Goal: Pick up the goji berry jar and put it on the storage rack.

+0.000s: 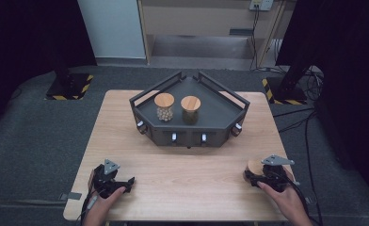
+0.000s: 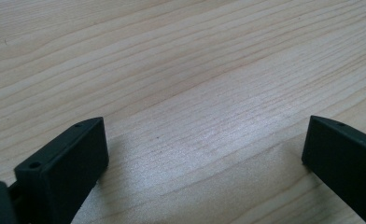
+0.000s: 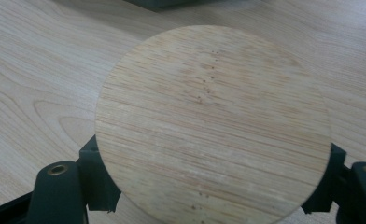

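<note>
A jar with a round wooden lid (image 3: 214,121) stands on the table near its right front corner (image 1: 254,165). My right gripper (image 3: 214,173) is shut on it, one black jaw tucked under the lid's rim on each side, so the body below is hidden. In the high view a hand holds that right gripper (image 1: 257,177) low over the table. My left gripper (image 1: 126,181) rests near the left front corner, held by the other hand. In its own view the left gripper (image 2: 204,144) stands open, with bare wood between the jaws.
A dark corner-shaped tray (image 1: 220,120) with rails sits at the table's far middle. Inside it stand a wooden-lidded jar of pale balls (image 1: 164,107) and one with dark contents (image 1: 190,109). Light wood table (image 1: 187,165) lies between the hands.
</note>
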Available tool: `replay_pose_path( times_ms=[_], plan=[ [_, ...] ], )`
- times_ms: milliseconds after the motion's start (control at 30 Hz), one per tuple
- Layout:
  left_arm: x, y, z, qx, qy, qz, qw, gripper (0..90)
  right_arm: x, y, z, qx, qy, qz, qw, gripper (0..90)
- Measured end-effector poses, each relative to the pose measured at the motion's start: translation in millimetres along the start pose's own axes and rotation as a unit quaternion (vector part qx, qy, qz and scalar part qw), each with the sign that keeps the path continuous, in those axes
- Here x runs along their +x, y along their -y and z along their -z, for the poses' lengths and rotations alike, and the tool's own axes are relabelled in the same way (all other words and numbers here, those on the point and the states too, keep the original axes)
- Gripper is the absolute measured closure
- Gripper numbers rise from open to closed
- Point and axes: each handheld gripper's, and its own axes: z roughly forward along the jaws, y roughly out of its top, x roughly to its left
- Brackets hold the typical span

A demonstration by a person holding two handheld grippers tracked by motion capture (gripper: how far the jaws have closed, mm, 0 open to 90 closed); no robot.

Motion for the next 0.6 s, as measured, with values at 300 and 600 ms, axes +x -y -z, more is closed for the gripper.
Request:
replay_pose_path(
  times_ms=[300,600],
  plan=[
    [0.0,0.0,0.0,0.000,0.000,0.000,1.0000,0.0,2.4,-6.1,8.1,-0.004,-0.003,0.001,1.0000,25.9],
    [0.0,0.0,0.0,0.000,0.000,0.000,1.0000,0.0,5.3,-13.6,15.2,-0.005,-0.004,0.006,1.0000,25.9]
  ],
)
